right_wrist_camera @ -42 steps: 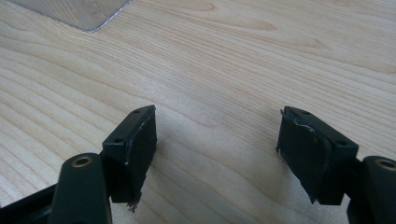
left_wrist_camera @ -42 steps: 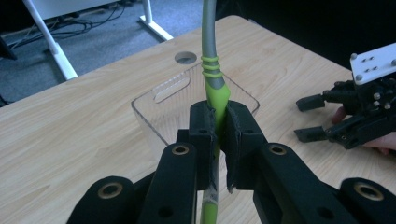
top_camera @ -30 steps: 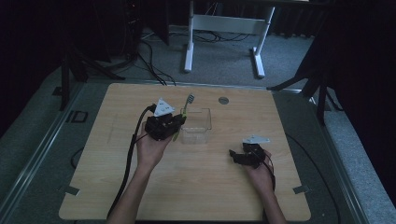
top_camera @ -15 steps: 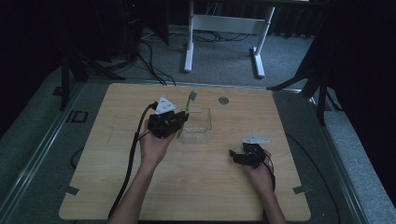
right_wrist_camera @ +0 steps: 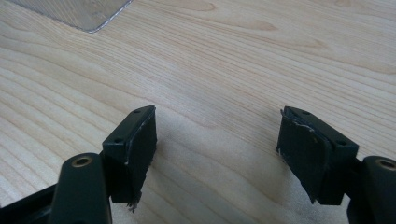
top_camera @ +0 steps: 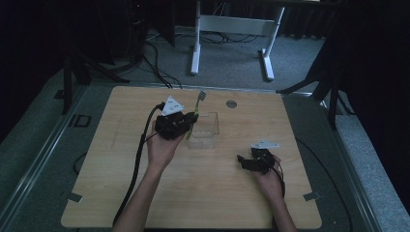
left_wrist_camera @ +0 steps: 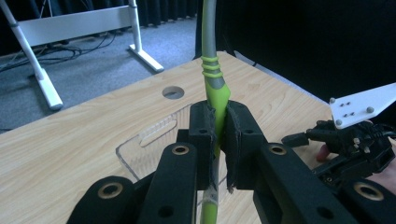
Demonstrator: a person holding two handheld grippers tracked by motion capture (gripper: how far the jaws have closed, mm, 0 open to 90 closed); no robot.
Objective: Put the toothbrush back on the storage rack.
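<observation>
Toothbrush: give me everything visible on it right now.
The toothbrush has a lime-green handle that turns grey toward the neck, with green ribs at the change of colour; it looks like plastic. In the high view its small bristled head points toward the table's far edge. The left gripper is shut on the handle, pads pressing both sides. It is held tilted above the near left side of the clear container; whether its lower end touches the container cannot be told. The right gripper is apart from it.

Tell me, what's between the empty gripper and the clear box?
Nothing: only bare wooden table separates the right gripper from the clear box in the high view. The right gripper view shows bare wood too.
</observation>
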